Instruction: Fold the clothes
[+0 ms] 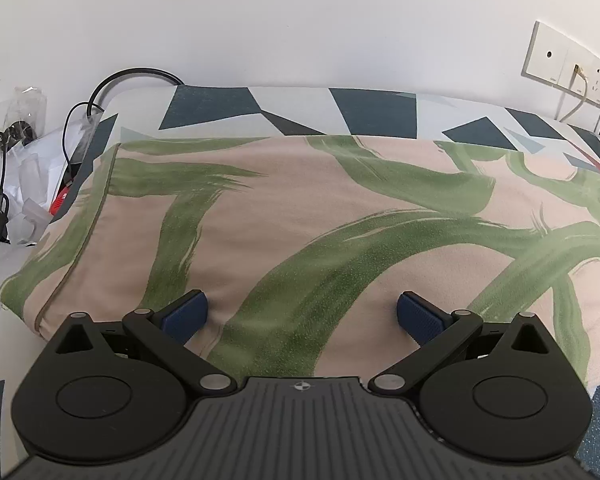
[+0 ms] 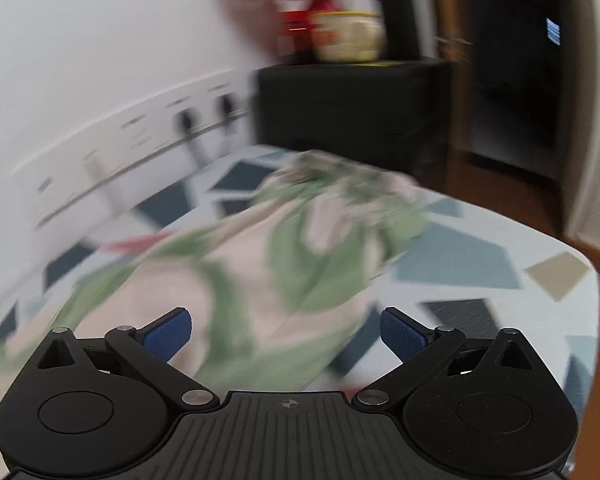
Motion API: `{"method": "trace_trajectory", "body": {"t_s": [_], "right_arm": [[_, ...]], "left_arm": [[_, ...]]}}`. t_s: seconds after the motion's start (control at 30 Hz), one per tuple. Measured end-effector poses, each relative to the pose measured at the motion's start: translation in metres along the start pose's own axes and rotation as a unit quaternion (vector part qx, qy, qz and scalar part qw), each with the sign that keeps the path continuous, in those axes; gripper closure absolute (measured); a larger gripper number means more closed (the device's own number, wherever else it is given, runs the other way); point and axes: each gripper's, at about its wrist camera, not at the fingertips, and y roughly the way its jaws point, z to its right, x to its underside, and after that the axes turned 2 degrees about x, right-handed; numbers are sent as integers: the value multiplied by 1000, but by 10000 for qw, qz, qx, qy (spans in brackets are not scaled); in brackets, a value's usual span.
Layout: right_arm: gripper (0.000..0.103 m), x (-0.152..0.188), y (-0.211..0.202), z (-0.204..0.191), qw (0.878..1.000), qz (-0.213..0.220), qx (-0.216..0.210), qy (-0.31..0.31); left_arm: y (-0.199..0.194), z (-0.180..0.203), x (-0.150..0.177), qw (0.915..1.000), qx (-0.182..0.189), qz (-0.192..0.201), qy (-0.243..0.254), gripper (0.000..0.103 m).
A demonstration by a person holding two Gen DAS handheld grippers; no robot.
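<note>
a table [image 1: 380, 110] covered with a white cloth printed with dark blue and grey geometric shapes carries a pink garment [image 1: 300, 208] with broad green brush strokes. the garment lies spread flat on the cloth, reaching almost to the table's left edge. its far right end [image 2: 340, 184] sits bunched, short of the table's rounded corner [image 2: 572, 256].

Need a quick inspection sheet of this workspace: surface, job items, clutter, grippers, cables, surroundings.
Surface: table under a blue-and-white patterned cover.
Job's things: pink cloth with green strokes, spread over it.
Clutter: plastic bags at the left end.
Grippers: left gripper and right gripper open, nothing between the pads.
Cables: black cable at the left; plugs in the wall sockets.
Surroundings: white wall; black cabinet with a pot, blurred.
</note>
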Motion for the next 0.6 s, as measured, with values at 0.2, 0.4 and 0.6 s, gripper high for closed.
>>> {"method": "trace_trajectory", "body": {"t_s": [0.2, 0.4, 0.6], "right_arm": [[17, 6, -4, 43, 9942, -518, -479, 807], [25, 53, -6, 29, 9894, -1184, -735, 408], [97, 56, -1, -2, 9878, -1213, -975, 14]], "left_arm": [[0, 0, 2, 10000, 6, 74, -3, 0], [-1, 1, 3, 10000, -12, 99, -6, 0], [1, -1, -3, 9998, 50, -36, 175, 0]]}}
